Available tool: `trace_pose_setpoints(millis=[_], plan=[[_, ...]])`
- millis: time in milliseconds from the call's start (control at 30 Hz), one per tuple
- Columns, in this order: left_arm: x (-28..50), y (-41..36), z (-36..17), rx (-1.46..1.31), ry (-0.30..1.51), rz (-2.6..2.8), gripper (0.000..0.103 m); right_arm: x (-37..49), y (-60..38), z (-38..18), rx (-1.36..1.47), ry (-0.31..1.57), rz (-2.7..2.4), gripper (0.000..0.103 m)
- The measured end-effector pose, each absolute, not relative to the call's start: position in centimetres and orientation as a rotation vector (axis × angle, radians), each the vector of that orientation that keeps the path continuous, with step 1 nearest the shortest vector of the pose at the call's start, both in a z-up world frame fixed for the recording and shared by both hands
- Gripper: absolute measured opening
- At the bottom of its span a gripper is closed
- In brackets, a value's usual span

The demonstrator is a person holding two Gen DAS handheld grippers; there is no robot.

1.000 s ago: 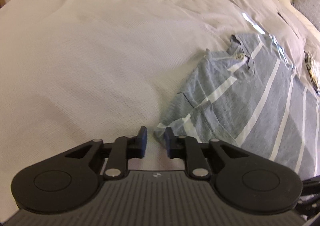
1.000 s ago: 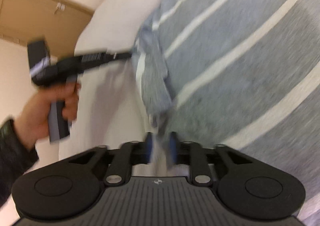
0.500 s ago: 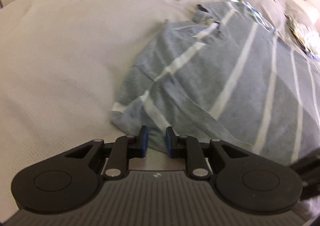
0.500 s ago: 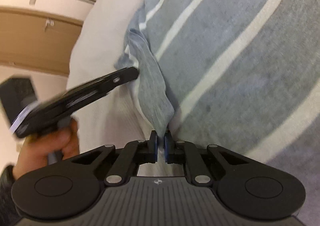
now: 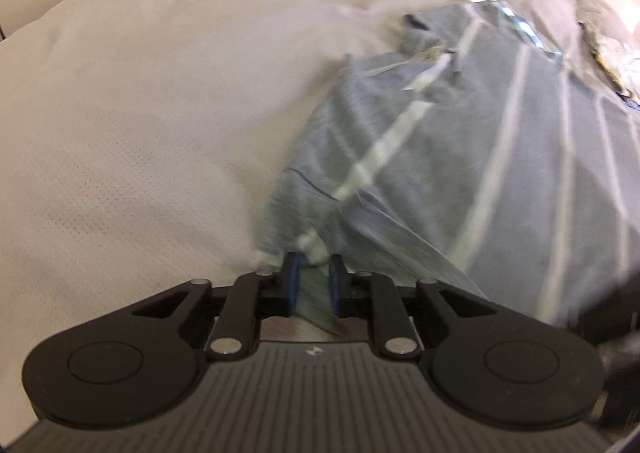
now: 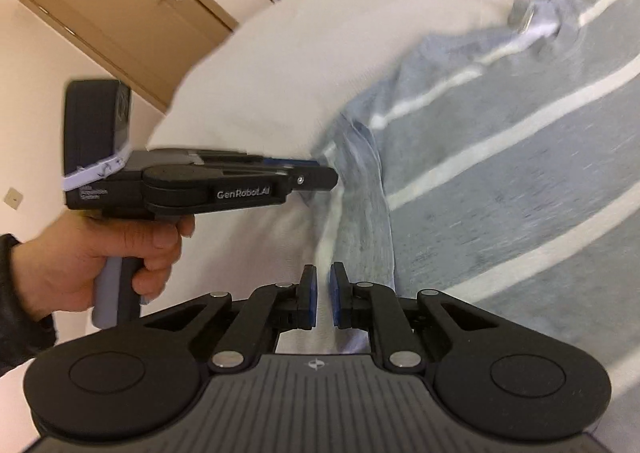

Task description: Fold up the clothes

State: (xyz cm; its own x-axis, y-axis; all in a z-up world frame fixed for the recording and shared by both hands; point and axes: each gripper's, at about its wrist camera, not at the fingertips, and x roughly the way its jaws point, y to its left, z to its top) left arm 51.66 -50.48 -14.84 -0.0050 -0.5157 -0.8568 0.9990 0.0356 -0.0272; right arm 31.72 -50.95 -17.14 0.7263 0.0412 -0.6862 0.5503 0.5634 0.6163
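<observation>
Grey cotton with thin white stripes: a T-shirt [image 5: 460,157] lies spread on a bed [image 5: 140,113] covered in a cream bedspread, its neckline towards the far side of the bed. Most of the body lies flat and open, and one edge, which looks like a short sleeve [image 6: 360,213], is rumpled and partly turned over. No finished fold shows, so I judge the folding far from complete; the sides and the length remain to be brought in.

The left tongs [image 5: 314,281] sit at that rumpled sleeve edge, jaws part-way apart with cloth between them (the blur hides whether the pads press it, so I cannot tell if they grip). The right tongs [image 6: 322,291] are nearly clenched, a narrow gap showing. Cloth lies just behind them; nothing visible is held in the gap.

A bare hand [image 6: 100,253] in a dark sleeve holds the left tool's handle. Pale cupboards [image 6: 132,13] stand beyond the bed.
</observation>
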Motion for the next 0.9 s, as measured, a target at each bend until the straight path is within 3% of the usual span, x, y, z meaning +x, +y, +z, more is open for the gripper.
trace_pose_setpoints(millis=[167, 533, 733, 900], plan=[[52.5, -50.9, -15.0, 0.765, 0.828, -1.401, 0.005, 31.8, -49.0, -19.2, 0.970, 0.808, -0.259, 0.006], [49.7, -49.8, -11.0, 0.781, 0.723, -1.485, 0.013, 30.8, -51.1, -16.3, 0.899, 0.719, -0.319, 0.016], [48.5, -53.1, -14.5, 0.825, 0.763, -1.504, 0.015, 31.3, -51.0, -17.8, 0.958, 0.758, -0.310, 0.018], [50.0, -53.8, -13.7, 0.734, 0.801, -1.460, 0.015, 30.2, -50.5, -17.4, 0.975, 0.771, -0.321, 0.019]])
